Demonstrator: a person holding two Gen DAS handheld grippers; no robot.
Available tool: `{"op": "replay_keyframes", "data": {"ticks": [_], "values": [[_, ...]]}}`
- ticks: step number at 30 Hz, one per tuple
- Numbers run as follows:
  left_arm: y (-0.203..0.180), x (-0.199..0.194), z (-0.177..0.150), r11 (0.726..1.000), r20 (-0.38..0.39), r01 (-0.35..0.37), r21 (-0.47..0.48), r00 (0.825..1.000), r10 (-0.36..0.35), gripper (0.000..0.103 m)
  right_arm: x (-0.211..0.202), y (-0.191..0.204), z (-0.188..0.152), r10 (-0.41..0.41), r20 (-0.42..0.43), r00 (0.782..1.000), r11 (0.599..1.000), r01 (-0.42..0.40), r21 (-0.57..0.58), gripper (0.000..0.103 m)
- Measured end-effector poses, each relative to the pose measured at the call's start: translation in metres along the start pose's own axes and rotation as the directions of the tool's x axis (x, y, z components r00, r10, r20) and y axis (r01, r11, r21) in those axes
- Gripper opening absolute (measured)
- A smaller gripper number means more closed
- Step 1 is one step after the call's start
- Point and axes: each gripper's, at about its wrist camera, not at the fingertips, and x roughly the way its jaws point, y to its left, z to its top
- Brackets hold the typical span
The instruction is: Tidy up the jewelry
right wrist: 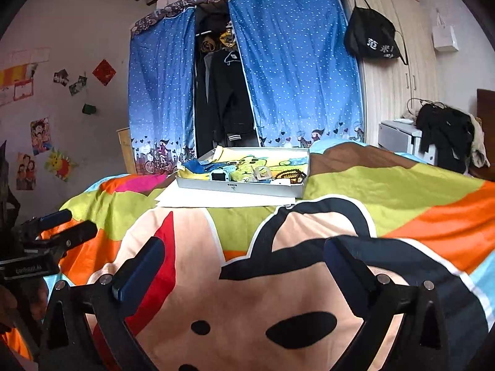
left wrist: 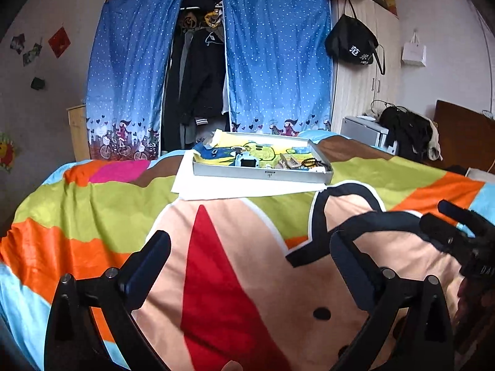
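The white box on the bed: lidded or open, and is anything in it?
Open and not empty. The white box has no lid on; a blue watch and dark beads lie inside on a cartoon cloth.

2 tools: left tool (left wrist: 250, 247), right tool (right wrist: 244, 253), each with 2 fingers spread apart. 1 bed (right wrist: 402, 191) under 1 cartoon blanket. 1 flat white box (right wrist: 244, 188) on 1 white sheet (right wrist: 216, 201). In the box: 1 blue watch (right wrist: 219, 175), 1 dark bead bracelet (right wrist: 290, 174), a few other small pieces, too small to count. 2 blue curtains (right wrist: 161, 92). 1 black bag (right wrist: 371, 37) and 1 white bag (right wrist: 445, 38) hanging.
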Motion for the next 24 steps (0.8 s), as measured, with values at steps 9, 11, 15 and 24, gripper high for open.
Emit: {"op": "replay_keyframes", "data": {"ticks": [9,11,15,24], "values": [[0.008,-0.004,-0.006,1.0,0.001,-0.002,-0.011,1.0,0.002,0.101,-0.003,0.0,-0.002,-0.009,-0.007,1.0,1.0,0.009,0.02,0.103],[0.009,-0.005,-0.006,1.0,0.004,-0.001,-0.013,1.0,0.001,0.101,-0.003,0.001,-0.002,-0.009,-0.007,1.0,1.0,0.009,0.016,0.103],[0.013,-0.004,-0.005,1.0,0.003,0.001,-0.021,1.0,-0.001,0.101,-0.003,0.002,-0.003,-0.009,-0.009,1.0,1.0,0.009,0.014,0.103],[0.013,0.0,-0.005,1.0,-0.001,0.001,-0.012,1.0,-0.001,0.101,-0.003,-0.001,-0.006,-0.009,-0.01,1.0,1.0,0.009,0.022,0.103]]}}
